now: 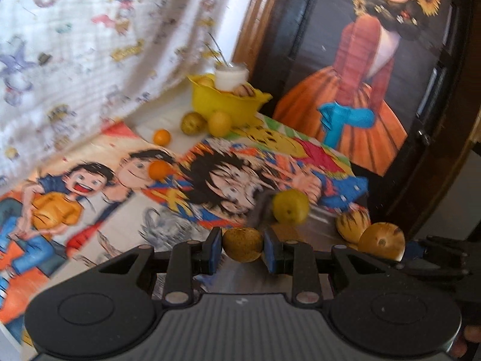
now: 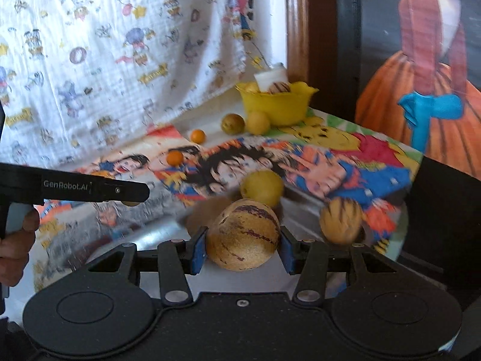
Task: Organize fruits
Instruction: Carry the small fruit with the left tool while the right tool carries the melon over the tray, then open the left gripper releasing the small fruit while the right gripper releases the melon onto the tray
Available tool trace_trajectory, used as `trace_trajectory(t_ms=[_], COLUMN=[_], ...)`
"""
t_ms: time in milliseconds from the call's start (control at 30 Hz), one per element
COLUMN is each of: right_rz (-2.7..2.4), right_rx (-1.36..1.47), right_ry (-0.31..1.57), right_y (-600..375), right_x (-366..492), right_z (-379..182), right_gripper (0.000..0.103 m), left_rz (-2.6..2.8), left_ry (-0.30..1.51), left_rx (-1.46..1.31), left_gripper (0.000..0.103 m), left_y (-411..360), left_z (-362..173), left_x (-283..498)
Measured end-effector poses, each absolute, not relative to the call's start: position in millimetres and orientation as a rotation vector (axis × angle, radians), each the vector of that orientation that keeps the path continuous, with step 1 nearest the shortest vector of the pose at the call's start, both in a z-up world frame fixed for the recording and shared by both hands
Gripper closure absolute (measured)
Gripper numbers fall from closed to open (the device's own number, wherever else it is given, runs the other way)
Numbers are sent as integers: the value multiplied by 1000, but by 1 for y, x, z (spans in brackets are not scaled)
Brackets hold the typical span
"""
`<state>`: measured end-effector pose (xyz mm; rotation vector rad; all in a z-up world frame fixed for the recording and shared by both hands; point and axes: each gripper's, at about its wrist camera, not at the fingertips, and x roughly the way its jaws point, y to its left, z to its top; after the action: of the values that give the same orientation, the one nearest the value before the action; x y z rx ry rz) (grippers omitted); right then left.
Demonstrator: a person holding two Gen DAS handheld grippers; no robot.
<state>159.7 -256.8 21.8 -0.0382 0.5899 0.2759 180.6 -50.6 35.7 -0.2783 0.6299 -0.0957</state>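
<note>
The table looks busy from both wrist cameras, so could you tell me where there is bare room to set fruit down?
Free: the cloth between the two oranges and the yellow apple. Crowded: in front of the yellow bowl, where a brown fruit and a yellow fruit sit.

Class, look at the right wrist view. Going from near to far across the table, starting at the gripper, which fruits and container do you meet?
Striped melon in the right gripper → yellow-green fruit → lower orange → upper orange → yellow bowl.
</note>
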Motion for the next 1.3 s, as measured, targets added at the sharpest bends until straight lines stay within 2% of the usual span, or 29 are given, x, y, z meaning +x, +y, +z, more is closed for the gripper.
trace_trajectory(t_ms=[500,1100,1233,1300], right_rz=[160,131,124,120], right_rx=[-115,-133,-134,-132], right_ry=[573,588,571,567], right_y=[-260,-259,-258,-258], right_x=[159,168,166,164], right_z=[-21,-37,-35,-34], right_gripper=[53,52,49,46], left_rz=[-177,-204,-200,-199], left_ry=[745,746,749,754], left_rx=[-249,-207,-215,-226], left_gripper=[71,70,70,67], left_y=[-84,-91,-90,-88], left_z=[-8,-20,-20,-20], left_x=[193,208,208,208])
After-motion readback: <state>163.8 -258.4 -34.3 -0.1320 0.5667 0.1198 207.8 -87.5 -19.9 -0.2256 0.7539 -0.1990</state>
